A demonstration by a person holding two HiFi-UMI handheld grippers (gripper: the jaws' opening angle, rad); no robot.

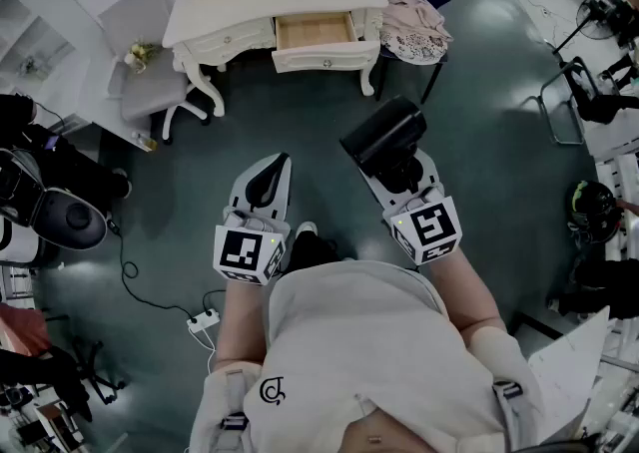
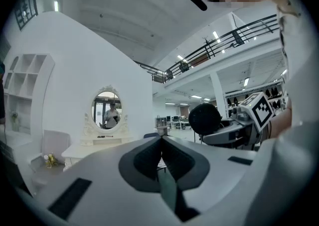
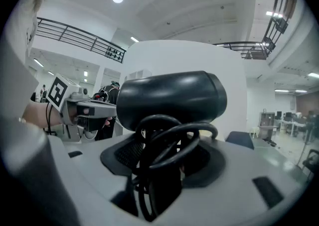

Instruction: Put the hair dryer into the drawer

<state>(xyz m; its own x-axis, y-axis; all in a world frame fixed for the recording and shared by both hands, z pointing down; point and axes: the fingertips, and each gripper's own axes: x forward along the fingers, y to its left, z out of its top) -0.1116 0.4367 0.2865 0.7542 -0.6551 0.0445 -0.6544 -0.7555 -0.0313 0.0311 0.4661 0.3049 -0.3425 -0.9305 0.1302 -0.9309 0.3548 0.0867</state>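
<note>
A black hair dryer point(image 1: 384, 135) with its cord coiled round the handle is held out in front of me, and my right gripper point(image 1: 397, 174) is shut on its handle. In the right gripper view the hair dryer point(image 3: 172, 99) fills the middle, cord loops hanging between the jaws. My left gripper point(image 1: 268, 182) is level beside it, shut with nothing in it; its jaws point(image 2: 162, 155) meet in the left gripper view. Ahead stands a white dressing table point(image 1: 210, 4) with its drawer point(image 1: 315, 34) pulled open, wooden inside showing bare.
A grey chair point(image 1: 145, 72) stands left of the table and a dark chair with a pale cloth point(image 1: 414, 17) right of it. A power strip and cable point(image 1: 203, 319) lie on the dark floor at my left. Equipment crowds the left and right edges.
</note>
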